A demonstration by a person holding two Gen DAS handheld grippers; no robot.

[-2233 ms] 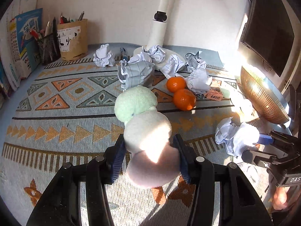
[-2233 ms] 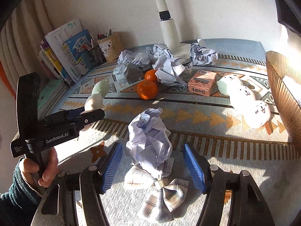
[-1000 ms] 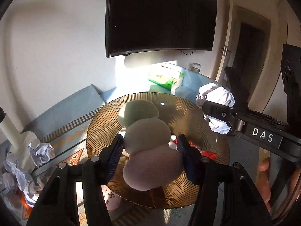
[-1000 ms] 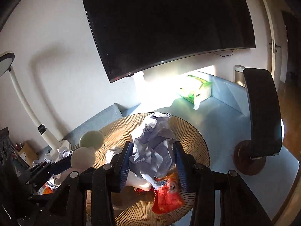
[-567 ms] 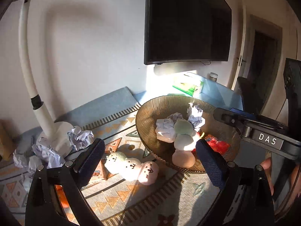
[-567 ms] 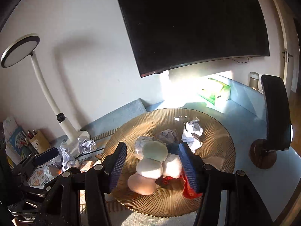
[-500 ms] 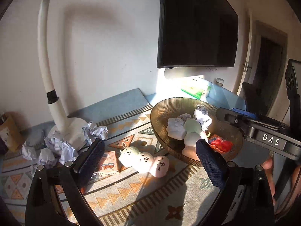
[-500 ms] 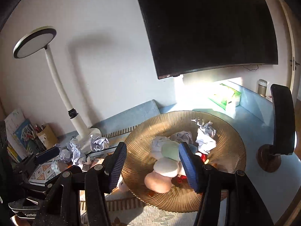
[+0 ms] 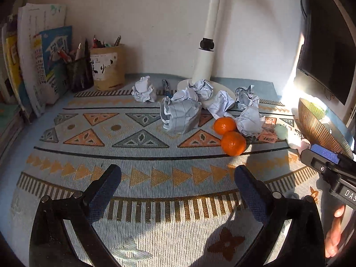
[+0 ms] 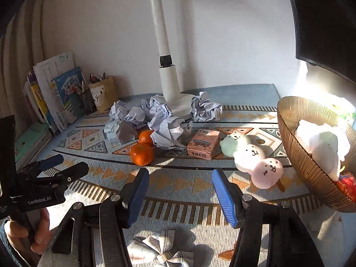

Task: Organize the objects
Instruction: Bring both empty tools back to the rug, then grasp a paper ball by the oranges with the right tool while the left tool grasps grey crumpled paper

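Both grippers hover above the patterned mat (image 9: 142, 155) on the surface, and both are empty. The left gripper (image 9: 178, 184) has its jaws spread wide over bare mat; the right gripper (image 10: 179, 189) also has its jaws apart, with a checked fabric bow (image 10: 162, 253) lying just below them.

Take the white lamp base (image 10: 178, 104) as the landmark. Crumpled paper balls (image 10: 164, 131) crowd around its foot — several touch it. Two oranges (image 10: 142, 154) sit in front of that pile, touching each other. Just to the right of the oranges lies a small pink box (image 10: 203, 144), and beside the box rests a three-ball plush toy (image 10: 251, 155) in green, white and pink, close to the ribbed amber bowl (image 10: 311, 166). The bowl stands far right of the lamp and holds white crumpled paper (image 10: 311, 135), a second plush and something red.

Left of the lamp, against the wall, stand a tan pen holder (image 9: 108, 69) and a dark mesh cup (image 9: 79, 74) — with books (image 9: 42, 62) leaning beyond them.
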